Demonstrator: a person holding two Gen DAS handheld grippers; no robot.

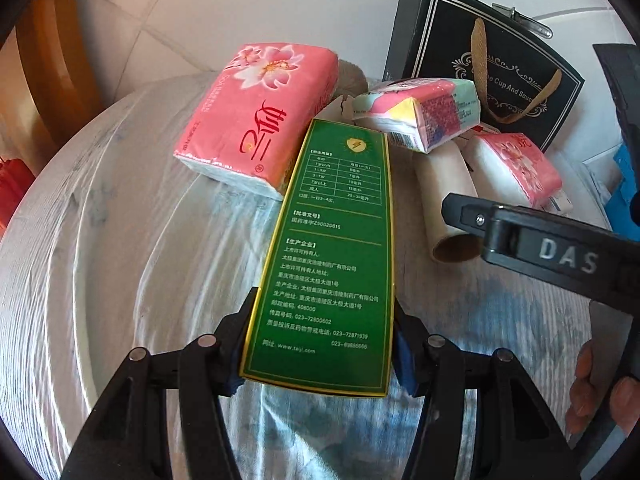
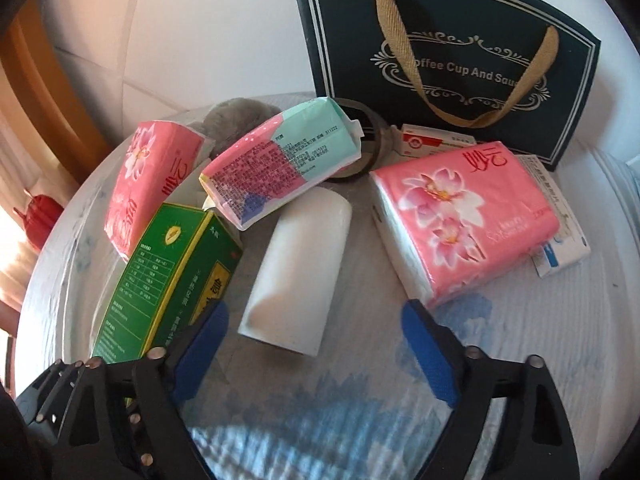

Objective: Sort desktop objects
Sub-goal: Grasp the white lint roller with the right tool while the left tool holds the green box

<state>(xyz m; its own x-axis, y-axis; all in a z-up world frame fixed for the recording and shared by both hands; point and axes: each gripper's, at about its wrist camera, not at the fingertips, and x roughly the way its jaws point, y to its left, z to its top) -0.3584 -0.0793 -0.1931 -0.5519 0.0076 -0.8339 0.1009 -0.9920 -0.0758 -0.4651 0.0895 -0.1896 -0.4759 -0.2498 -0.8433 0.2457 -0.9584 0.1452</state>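
Round table [image 1: 100, 208] under pale cloth with blue flower print, ridged edge curving 7 to 11 o'clock. Beyond it, white tiled floor [image 1: 192, 8] with diagonal joints, 11 to 1 o'clock. Orange-brown wooden furniture [image 1: 52, 52] at 10 o'clock. Red object [image 2: 38, 216] low at 9 o'clock, in bright warm sunlight.

Green gold-edged box [image 1: 324, 248] — pink flowered tissue pack [image 2: 464, 220], black bag [image 2: 448, 56].
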